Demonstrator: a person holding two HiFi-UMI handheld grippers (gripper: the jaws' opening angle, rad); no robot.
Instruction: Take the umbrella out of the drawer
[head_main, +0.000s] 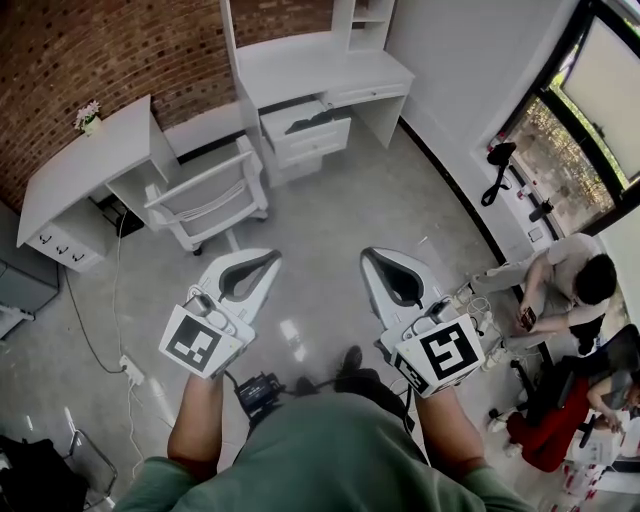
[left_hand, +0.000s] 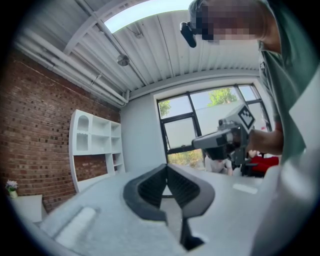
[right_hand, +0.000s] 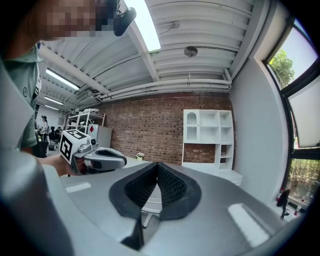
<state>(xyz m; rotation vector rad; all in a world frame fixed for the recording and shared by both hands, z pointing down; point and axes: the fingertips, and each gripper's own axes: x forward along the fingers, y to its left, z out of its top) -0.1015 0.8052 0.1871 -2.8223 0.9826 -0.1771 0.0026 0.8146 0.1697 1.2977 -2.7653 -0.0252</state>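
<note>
Across the room, under the white desk, the top drawer stands pulled out. A dark, long thing, probably the umbrella, lies in it. My left gripper and right gripper are held level side by side over the floor, well short of the drawer. Both are shut with nothing between the jaws. The left gripper view shows its black jaws closed tip to tip, with the right gripper beside them. The right gripper view shows the same closed jaws and the left gripper.
A white chair stands on the floor between me and the drawers, slightly left. A second white desk with a small plant is at the left. A power strip and cable lie on the floor. People sit on the right below the window.
</note>
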